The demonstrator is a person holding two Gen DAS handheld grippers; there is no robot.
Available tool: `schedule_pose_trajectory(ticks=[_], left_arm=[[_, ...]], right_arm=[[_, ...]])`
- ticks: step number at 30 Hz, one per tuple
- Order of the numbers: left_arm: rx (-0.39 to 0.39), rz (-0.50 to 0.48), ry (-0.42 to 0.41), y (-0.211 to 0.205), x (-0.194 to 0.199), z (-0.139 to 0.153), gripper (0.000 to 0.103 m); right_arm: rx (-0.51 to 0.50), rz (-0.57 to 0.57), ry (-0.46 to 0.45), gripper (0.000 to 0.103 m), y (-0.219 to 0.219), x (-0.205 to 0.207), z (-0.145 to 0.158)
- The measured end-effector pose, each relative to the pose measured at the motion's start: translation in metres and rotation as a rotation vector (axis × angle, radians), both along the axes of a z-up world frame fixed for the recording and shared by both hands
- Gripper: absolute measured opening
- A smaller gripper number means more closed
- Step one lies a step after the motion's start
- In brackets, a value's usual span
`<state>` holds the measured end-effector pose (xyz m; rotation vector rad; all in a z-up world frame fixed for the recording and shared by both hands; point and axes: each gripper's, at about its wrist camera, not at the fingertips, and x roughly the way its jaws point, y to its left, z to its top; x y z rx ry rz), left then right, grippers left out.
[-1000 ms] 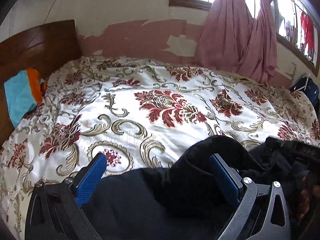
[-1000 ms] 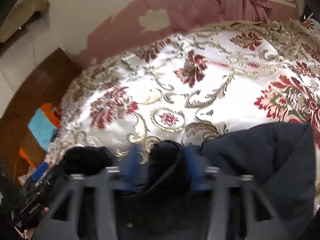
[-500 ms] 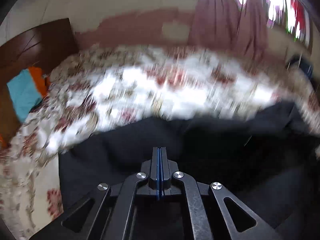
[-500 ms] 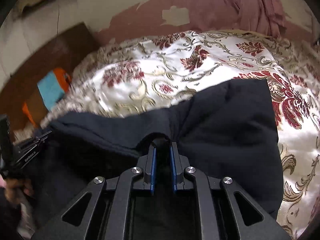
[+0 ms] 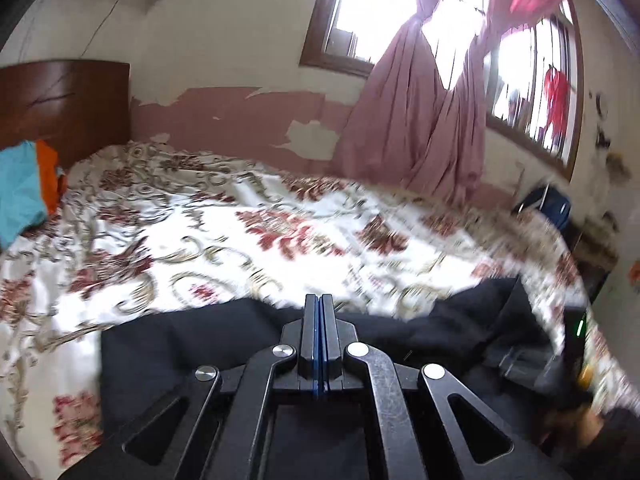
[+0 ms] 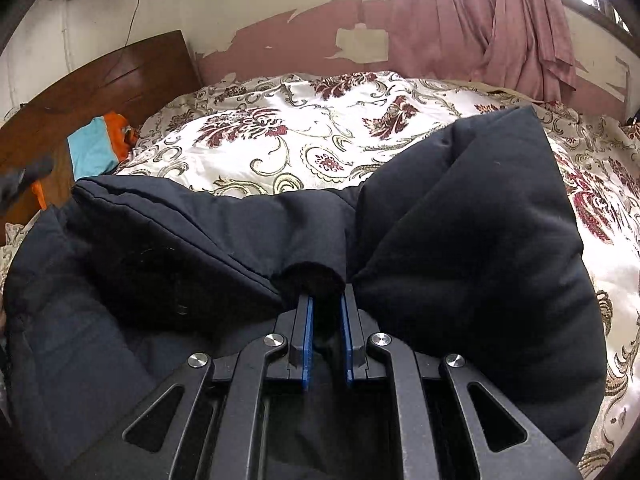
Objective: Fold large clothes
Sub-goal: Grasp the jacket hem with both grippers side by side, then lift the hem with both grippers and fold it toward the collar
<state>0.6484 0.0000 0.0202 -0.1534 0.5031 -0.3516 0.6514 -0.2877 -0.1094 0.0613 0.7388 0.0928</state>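
A large dark navy padded garment (image 6: 460, 240) lies over the near part of a bed with a floral cover (image 6: 300, 140). My right gripper (image 6: 325, 308) is shut on a thick bunched fold of the garment, which bulges out past the blue pads. In the left wrist view the garment (image 5: 200, 344) spreads below my left gripper (image 5: 319, 304), whose blue pads are pressed together; the dark cloth lies right at the tips, and any pinched edge is too thin to see.
A wooden headboard (image 5: 60, 104) stands at the left with a teal and orange cloth (image 5: 24, 192) beside it. Pink curtains (image 5: 420, 120) hang at the windows behind the bed. A dark blue bag (image 5: 548, 204) sits at the far right.
My left gripper has gone from open to shut at the garment edge. Both grippers have lifted and pulled the garment, which now spreads wider across the bed.
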Motion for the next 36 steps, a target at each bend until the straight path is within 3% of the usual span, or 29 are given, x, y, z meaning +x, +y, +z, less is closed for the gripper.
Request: schedule_pose_trajectory(ticks=[2, 4, 8, 10, 12, 13, 15, 18, 19, 21, 23, 29, 36], left_arm=[[-0.054, -0.026, 0.047, -0.017, 0.021, 0.001, 0.002], [-0.043, -0.061, 0.110, -0.037, 0.040, -0.009, 0.002], [0.147, -0.069, 0.233, -0.074, 0.057, -0.058, 0.002], [0.161, -0.068, 0.269, -0.073, 0.058, -0.081, 0.002], [0.094, -0.084, 0.266, -0.061, 0.056, -0.086, 0.002], [0.067, -0.090, 0.268, -0.057, 0.056, -0.087, 0.002], [0.037, -0.098, 0.262, -0.053, 0.052, -0.091, 0.002], [0.029, -0.103, 0.245, -0.054, 0.045, -0.091, 0.002], [0.022, -0.106, 0.243, -0.053, 0.043, -0.091, 0.002], [0.007, -0.117, 0.245, -0.051, 0.041, -0.092, 0.002], [-0.002, -0.138, 0.264, -0.050, 0.039, -0.093, 0.002], [-0.010, -0.213, 0.355, -0.052, 0.033, -0.105, 0.003], [0.170, -0.160, 0.384, -0.078, 0.037, -0.117, 0.004]], right_arm=[[-0.016, 0.000, -0.006, 0.011, 0.002, -0.002, 0.002], [-0.021, 0.000, -0.011, 0.013, 0.002, -0.003, 0.002], [0.057, 0.027, -0.077, 0.017, -0.009, -0.017, 0.026], [0.075, 0.004, -0.164, 0.026, -0.015, -0.030, 0.048], [0.066, 0.002, -0.275, 0.055, -0.017, -0.037, 0.073], [0.056, 0.018, -0.290, 0.059, -0.014, -0.032, 0.081], [0.008, 0.069, -0.204, 0.060, 0.002, 0.001, 0.088], [0.004, 0.123, -0.044, 0.057, 0.021, 0.045, 0.075], [0.011, 0.139, 0.020, 0.054, 0.028, 0.058, 0.064], [-0.005, 0.177, 0.105, 0.028, 0.040, 0.067, 0.041], [-0.058, 0.227, 0.181, 0.024, 0.049, 0.063, 0.012], [-0.025, 0.335, 0.301, 0.021, 0.054, 0.056, -0.014], [-0.171, 0.349, 0.341, 0.018, 0.080, 0.071, -0.041]])
